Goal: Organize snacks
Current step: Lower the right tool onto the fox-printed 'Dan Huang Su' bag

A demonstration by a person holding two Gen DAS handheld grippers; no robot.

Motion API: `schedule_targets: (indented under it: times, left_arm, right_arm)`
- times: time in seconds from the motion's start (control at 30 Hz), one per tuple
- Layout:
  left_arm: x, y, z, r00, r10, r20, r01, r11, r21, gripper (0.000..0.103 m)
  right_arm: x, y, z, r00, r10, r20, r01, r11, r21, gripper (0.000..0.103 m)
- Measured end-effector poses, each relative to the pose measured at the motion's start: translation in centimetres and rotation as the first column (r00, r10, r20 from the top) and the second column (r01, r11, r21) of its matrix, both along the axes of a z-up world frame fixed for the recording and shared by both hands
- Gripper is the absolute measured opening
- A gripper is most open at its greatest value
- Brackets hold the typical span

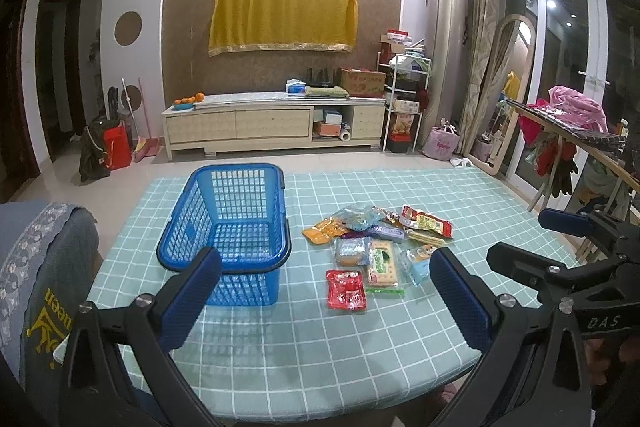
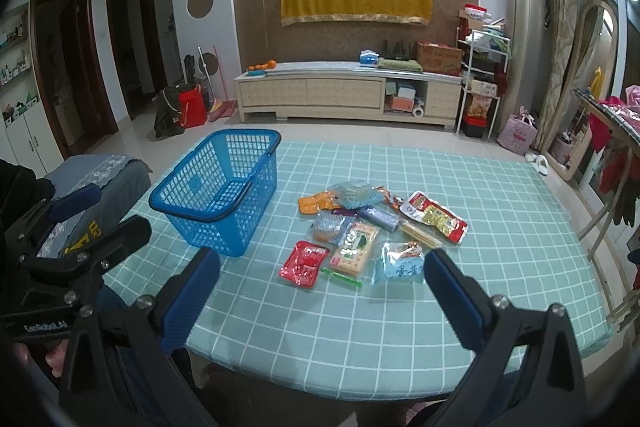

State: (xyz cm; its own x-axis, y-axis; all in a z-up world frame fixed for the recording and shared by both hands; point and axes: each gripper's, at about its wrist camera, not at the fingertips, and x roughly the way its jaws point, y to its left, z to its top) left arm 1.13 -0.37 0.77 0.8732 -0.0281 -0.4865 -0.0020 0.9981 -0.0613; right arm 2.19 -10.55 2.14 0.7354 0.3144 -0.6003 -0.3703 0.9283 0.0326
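An empty blue mesh basket [image 1: 228,211] [image 2: 224,187] stands on the left of the green checked tablecloth [image 1: 320,347] [image 2: 360,327]. To its right lies a loose pile of snack packets [image 1: 376,243] [image 2: 376,231], with a red packet [image 1: 346,289] [image 2: 304,263], a green cracker pack [image 1: 382,263] [image 2: 354,247] and a light blue packet [image 2: 402,265] nearest me. My left gripper [image 1: 324,287] is open and empty above the table's near edge, in front of the basket. My right gripper [image 2: 320,287] is open and empty, in front of the packets.
A grey covered chair [image 1: 36,267] [image 2: 100,179] stands at the table's left. A drying rack with clothes [image 1: 568,131] [image 2: 608,131] is on the right. A TV cabinet [image 1: 276,123] stands by the far wall.
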Motion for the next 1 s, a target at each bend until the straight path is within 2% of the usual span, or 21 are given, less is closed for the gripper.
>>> schedule_targets:
  times: [0.23,0.37,0.57,0.73,0.83,1.0]
  left_arm:
    - [2.1,-0.9,0.4,0.999,-0.035,-0.012,0.036,0.999,0.023,0.103]
    - [4.6,-1.4,0.1,0.997,-0.066,-0.046,0.066,0.998,-0.001,0.103]
    - [8.3,-3.2,-0.5,0.989,-0.111,-0.103,0.114,0.993,0.021,0.103]
    - [11.4,-5.3,-1.2,0.980,-0.128,-0.155,0.142,0.987,0.081,0.103]
    - [12.9,-5.7,-1.7,0.973,-0.148,-0.179,0.162,0.984,0.068,0.103]
    - [16.2,-6.0,-3.4,0.961,-0.153,-0.231,0.168,0.985,0.046,0.103]
  right_arm:
    - [1.5,-1.2,1.2,1.000,-0.007,-0.003,0.007,1.000,0.009,0.103]
    - [3.3,-2.3,1.1,0.999,-0.025,-0.029,0.026,0.999,0.025,0.103]
    - [6.7,-4.7,0.3,0.993,-0.065,-0.094,0.069,0.997,0.037,0.103]
    - [9.3,-6.8,-0.3,0.984,-0.099,-0.151,0.108,0.993,0.051,0.103]
    - [11.2,-8.1,-1.2,0.972,-0.114,-0.208,0.131,0.989,0.071,0.103]
    - [13.8,-8.9,-3.0,0.955,-0.132,-0.264,0.148,0.988,0.045,0.103]
